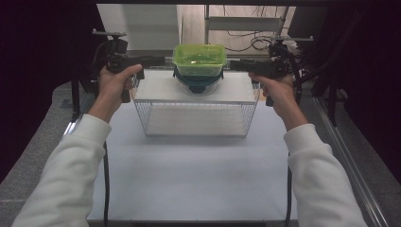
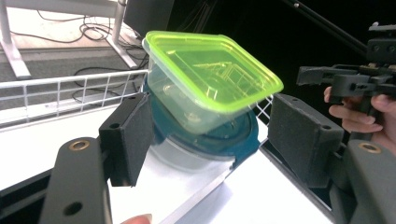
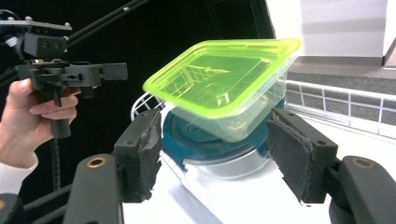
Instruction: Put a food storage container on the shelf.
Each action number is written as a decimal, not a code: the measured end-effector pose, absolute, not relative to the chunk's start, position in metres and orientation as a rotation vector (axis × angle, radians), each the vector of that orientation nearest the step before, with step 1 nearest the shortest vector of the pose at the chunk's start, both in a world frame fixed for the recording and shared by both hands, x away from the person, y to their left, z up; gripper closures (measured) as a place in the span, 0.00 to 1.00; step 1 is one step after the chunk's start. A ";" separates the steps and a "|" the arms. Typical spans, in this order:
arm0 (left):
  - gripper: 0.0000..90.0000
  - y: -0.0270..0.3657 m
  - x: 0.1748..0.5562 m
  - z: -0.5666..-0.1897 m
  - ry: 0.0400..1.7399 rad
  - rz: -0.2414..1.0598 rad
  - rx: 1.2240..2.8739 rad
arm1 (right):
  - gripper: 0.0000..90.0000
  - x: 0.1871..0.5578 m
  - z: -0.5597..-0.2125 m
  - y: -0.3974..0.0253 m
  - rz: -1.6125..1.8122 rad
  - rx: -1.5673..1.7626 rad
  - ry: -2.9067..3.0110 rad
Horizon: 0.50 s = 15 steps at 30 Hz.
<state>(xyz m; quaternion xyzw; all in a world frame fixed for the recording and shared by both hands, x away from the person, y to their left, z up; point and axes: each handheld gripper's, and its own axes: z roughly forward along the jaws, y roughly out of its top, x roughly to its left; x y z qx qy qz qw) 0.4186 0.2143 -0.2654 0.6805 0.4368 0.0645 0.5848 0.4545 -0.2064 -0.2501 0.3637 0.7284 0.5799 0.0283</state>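
A clear rectangular tub with a lime-green lid rests tilted on a round clear container with a dark teal lid. Both stand on a white board across the top of a wire basket. My left gripper is open just left of the stack, its jaws pointing at it. My right gripper is open just right of the stack. The stack shows in the gap between each pair of pads, and I see no pad pressing on it.
The basket stands at the far middle of a white table mat. Black frame bars and cables rise behind each hand. The right gripper appears beyond the stack in the left gripper view, the left gripper in the right gripper view.
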 end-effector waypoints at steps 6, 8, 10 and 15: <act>0.34 0.218 0.385 -0.278 0.969 0.224 1.643 | 0.37 0.427 -0.258 -0.222 1.767 1.041 2.243; 0.34 0.218 0.375 -0.286 0.959 0.227 1.646 | 0.37 0.417 -0.264 -0.227 1.748 1.024 2.247; 0.34 0.218 0.364 -0.297 0.963 0.250 1.670 | 0.36 0.409 -0.270 -0.231 1.730 1.006 2.247; 0.33 0.214 0.335 -0.327 0.946 0.292 1.743 | 0.34 0.383 -0.291 -0.242 1.706 0.978 2.252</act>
